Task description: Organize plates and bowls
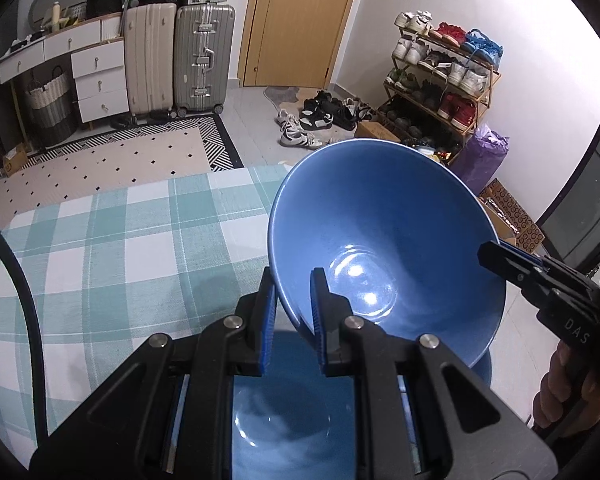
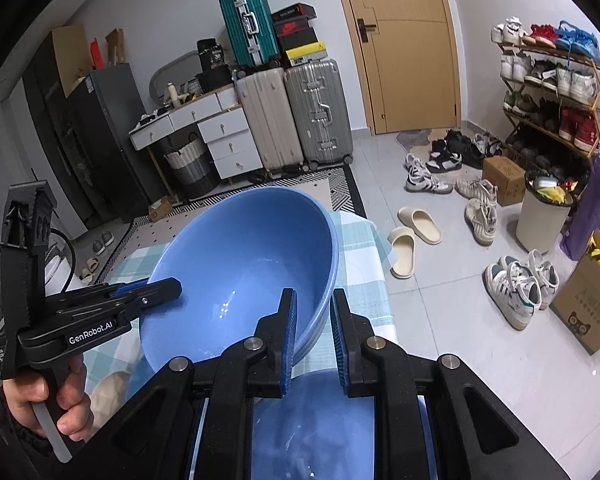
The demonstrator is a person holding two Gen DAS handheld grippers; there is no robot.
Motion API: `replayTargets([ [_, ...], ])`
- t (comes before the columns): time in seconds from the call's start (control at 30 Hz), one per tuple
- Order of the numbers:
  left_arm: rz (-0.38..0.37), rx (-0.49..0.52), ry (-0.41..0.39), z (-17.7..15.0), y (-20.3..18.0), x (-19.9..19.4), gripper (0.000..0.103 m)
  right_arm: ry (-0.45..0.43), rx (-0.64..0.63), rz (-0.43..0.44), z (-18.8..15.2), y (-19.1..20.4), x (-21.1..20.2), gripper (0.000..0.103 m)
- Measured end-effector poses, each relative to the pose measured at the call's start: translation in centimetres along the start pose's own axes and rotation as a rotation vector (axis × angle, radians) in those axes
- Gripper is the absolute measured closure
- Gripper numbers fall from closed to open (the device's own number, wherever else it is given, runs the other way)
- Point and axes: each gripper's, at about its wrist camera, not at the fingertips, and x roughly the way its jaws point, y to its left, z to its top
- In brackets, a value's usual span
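- While both tongs pinch its rim, the blue bowl (image 1: 384,240) hangs tilted between them: the left gripper (image 1: 294,308) clamped narrow on one edge, the right gripper (image 2: 314,328) on the opposite edge.
- Just below the fingers lies a second blue dish (image 1: 292,412).
- Under both spreads a checked tablecloth (image 1: 112,248).
- Well beyond stand suitcases (image 1: 204,56) and a shoe rack (image 1: 440,80).

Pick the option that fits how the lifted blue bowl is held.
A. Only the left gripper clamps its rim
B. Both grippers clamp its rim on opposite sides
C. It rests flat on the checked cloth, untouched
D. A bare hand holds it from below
B: the left gripper and the right gripper each pinch the rim of the blue bowl, on opposite sides.
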Motion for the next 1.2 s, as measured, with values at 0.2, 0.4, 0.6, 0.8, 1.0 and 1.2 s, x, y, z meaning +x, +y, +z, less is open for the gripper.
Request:
replayTargets([
  [0.2,0.011,0.000,-0.020,-1.1,-0.4,-3.5,0.089,-0.029,-0.024,0.017,-0.6,2.0,-2.6,0.085],
  [0.4,0.010,-0.003,-0.033,-2.6,-0.4,-6.6,0.089,-0.050,-0.048,0.030,-1.6,3.8,-4.6,0.085],
  [0.6,0.008,0.002,-0.044,-3.8,-0.4,-8.6,0.089,-0.057,-0.057,0.039,-2.4,5.1,-5.8,0.085],
  [0.8,0.019,0.002,-0.046,-5.2,0.1,-9.9,0.089,-0.056,-0.064,0.057,-3.4,6.3,-6.5,0.085],
  [1.0,0.025,-0.005,-0.053,-6.8,1.1,-10.8,0.089,-0.048,-0.068,0.084,-4.3,7.0,-6.4,0.084],
  [1.2,0.039,-0.002,-0.054,-8.2,1.7,-11.4,0.089,-0.032,-0.072,0.101,-5.6,7.8,-6.0,0.084],
])
